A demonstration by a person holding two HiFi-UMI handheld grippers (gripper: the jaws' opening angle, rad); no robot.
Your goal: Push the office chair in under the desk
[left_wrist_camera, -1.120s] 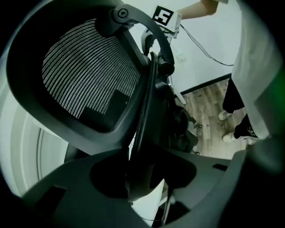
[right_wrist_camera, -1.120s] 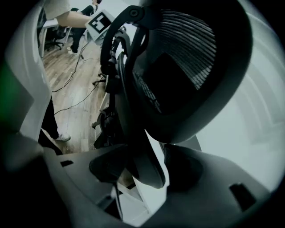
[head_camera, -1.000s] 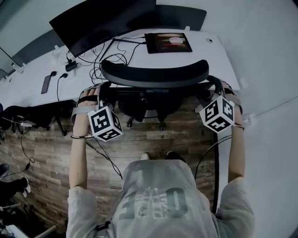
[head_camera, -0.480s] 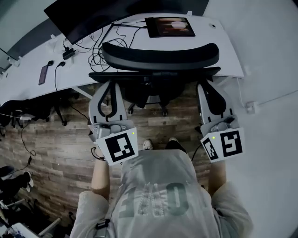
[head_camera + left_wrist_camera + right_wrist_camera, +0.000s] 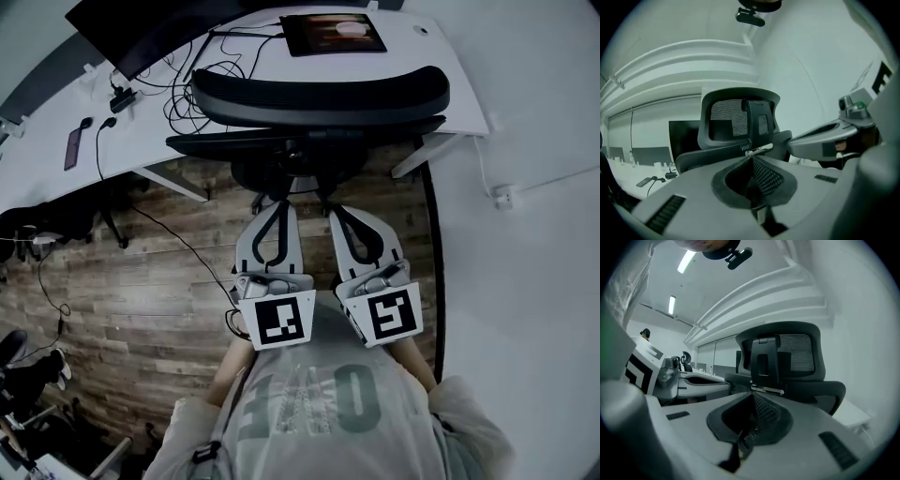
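Note:
The black office chair (image 5: pixel 319 94) stands with its seat under the white desk (image 5: pixel 450 94), its curved backrest along the desk's front edge. Both grippers are drawn back close to the person's body, side by side and clear of the chair. My left gripper (image 5: pixel 278 206) is shut with nothing between its jaws. My right gripper (image 5: pixel 340 214) is also shut and empty. In the left gripper view the chair back (image 5: pixel 736 117) rises beyond the shut left gripper (image 5: pixel 751 157). In the right gripper view the chair back (image 5: pixel 787 357) stands past the shut right gripper (image 5: pixel 753 394).
On the desk are a dark monitor (image 5: pixel 141 28), a tablet (image 5: pixel 333 33), tangled cables (image 5: pixel 187 94) and a phone (image 5: pixel 72 148). More black chairs (image 5: pixel 56 225) stand at the left. A white wall (image 5: pixel 534 234) with a socket (image 5: pixel 503 197) runs along the right. A cable trails over the wooden floor (image 5: pixel 169 272).
Both grippers let go of the chair's back, pulled away toward the body, moved together and closed. The chair now sits further under the desk.

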